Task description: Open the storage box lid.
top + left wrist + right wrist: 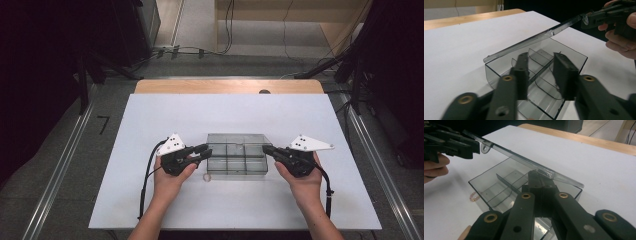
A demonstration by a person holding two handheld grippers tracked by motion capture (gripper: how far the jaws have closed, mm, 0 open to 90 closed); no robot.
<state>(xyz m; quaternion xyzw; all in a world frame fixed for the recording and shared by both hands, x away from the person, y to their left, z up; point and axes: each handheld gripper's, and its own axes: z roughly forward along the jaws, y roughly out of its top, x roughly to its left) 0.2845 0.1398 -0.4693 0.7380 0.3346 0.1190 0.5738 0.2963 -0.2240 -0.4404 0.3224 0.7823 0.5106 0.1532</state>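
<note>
no legible text, label, brand or sign is present. the only mark is a dark, 7-shaped figure (103,123) on the grey floor (60,150), left of the table (150,115).

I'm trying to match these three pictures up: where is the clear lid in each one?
High view: lid at centre, over the box.
Left gripper view: lid slanting from mid-left up to top right.
Right gripper view: lid slanting from top left to centre, clamped in the right gripper.
Shared landmark: the divided clear box beneath.
</note>
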